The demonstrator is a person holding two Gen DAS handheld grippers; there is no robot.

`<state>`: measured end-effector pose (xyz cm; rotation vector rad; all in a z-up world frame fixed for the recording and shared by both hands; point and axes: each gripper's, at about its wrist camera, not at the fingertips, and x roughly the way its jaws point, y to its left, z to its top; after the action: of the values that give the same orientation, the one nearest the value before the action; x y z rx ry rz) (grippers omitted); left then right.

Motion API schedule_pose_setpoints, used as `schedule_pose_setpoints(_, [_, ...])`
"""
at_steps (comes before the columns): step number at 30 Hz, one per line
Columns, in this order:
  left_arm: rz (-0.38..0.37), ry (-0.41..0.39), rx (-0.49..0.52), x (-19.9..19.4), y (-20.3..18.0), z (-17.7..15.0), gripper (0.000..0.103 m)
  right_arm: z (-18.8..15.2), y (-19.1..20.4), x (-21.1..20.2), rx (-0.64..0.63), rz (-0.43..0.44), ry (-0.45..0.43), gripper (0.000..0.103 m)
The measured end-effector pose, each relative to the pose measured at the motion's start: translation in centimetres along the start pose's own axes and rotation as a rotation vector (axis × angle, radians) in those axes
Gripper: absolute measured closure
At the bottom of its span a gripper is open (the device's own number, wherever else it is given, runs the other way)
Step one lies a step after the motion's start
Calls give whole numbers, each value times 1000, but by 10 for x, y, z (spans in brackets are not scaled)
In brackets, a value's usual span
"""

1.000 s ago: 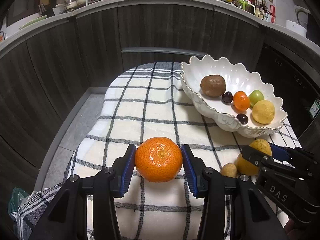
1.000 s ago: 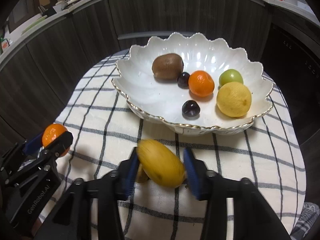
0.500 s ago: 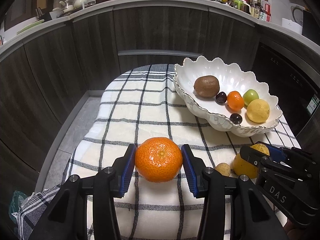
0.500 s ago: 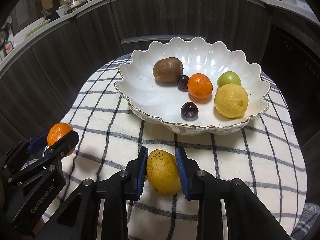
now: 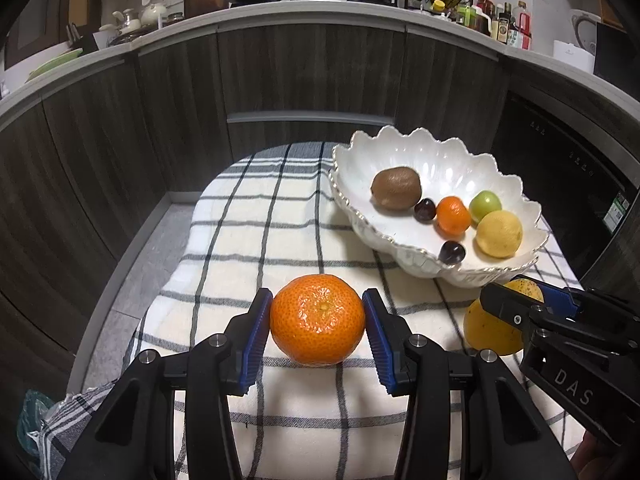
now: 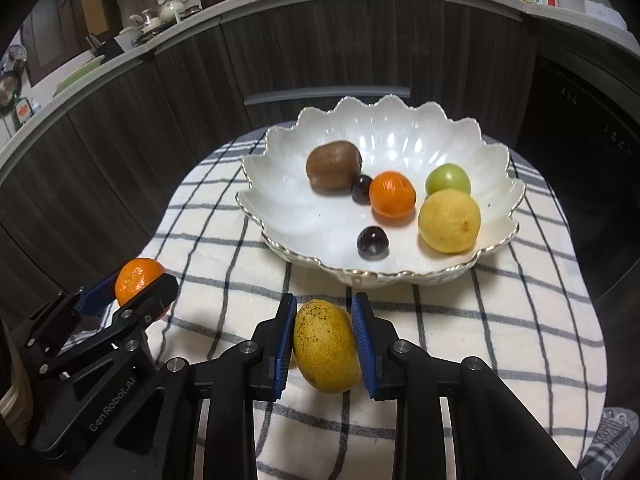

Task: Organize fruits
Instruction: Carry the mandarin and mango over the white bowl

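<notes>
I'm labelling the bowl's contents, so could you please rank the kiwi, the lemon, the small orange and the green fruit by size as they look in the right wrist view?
1. Lemon and kiwi: too alike to rank.
2. Small orange.
3. Green fruit, partly hidden behind the lemon, so unsure.

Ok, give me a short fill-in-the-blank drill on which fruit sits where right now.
1. The left gripper is shut on the ____.
2. The right gripper is shut on the speckled yellow ____.
3. The brown kiwi lies in the white ____.
4. The bowl holds ____ dark cherries.

Missing words: tangerine; mango; bowl; two
</notes>
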<state>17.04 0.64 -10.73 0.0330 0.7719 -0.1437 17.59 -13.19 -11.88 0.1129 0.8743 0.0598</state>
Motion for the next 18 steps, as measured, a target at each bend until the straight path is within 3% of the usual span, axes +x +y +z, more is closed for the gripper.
schedule_pose_setpoints(18, [-72, -61, 38, -20, -31, 54, 57, 49, -15, -52, -4, -4, -116, 74])
